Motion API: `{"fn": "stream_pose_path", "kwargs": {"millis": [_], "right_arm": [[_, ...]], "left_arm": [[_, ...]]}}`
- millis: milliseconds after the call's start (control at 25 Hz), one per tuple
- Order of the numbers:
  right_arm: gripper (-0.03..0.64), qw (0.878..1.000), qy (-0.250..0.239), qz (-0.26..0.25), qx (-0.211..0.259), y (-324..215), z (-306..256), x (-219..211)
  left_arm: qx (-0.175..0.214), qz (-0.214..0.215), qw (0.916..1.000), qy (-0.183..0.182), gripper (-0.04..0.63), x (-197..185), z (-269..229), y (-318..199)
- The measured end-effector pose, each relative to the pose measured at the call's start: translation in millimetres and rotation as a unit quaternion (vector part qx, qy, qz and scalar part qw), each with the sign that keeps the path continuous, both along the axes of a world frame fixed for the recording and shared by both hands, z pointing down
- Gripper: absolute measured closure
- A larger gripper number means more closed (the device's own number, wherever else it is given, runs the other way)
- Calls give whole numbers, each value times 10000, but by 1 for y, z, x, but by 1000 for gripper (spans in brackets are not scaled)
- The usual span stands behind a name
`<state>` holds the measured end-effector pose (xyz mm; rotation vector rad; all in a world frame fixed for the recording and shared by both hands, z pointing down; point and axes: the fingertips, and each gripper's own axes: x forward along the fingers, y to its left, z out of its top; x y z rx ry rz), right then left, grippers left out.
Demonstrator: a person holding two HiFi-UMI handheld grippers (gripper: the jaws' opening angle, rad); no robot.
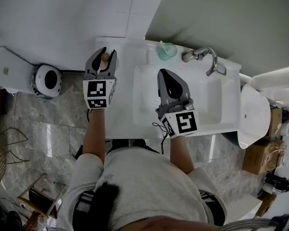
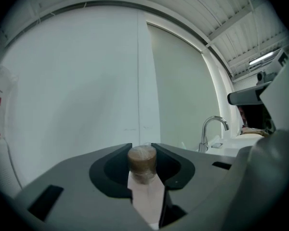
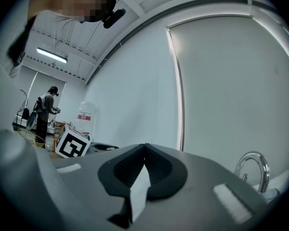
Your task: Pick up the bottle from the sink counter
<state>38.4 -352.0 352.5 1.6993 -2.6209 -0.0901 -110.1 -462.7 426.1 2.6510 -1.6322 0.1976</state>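
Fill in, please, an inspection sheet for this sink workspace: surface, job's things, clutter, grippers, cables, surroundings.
Surface: white sink counter with a basin and a faucet.
Job's things: bottle with a brown cap, held between the left jaws.
Clutter: pale green soap dispenser behind the basin.
Grippers: left gripper shut on the bottle; right gripper shut and empty, over the basin.
Cables: thin wire at the right gripper; black cable along the wall.
Surroundings: round white device on the grey floor at left; cardboard boxes at right.

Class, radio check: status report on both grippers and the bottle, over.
Left gripper shut on bottle, cap up. Right gripper shut, empty, over sink. Nothing seen blocking either.
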Motion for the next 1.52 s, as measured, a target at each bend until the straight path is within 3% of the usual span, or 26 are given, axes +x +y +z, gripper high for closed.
{"fn": "stream_pose_path", "kwargs": {"millis": [240, 760, 1520], "right_arm": [[606, 9997, -175, -143, 9, 9, -9, 6], [606, 9970, -275, -661, 301, 47, -35, 12], [606, 9931, -326, -987, 547, 99, -49, 36]], "left_arm": [[256, 22, 9997, -59, 472, 2, -40, 44], [626, -420, 9970, -166, 472, -1, -96, 133], [851, -1022, 9910, -164, 472, 4, -118, 220]]}}
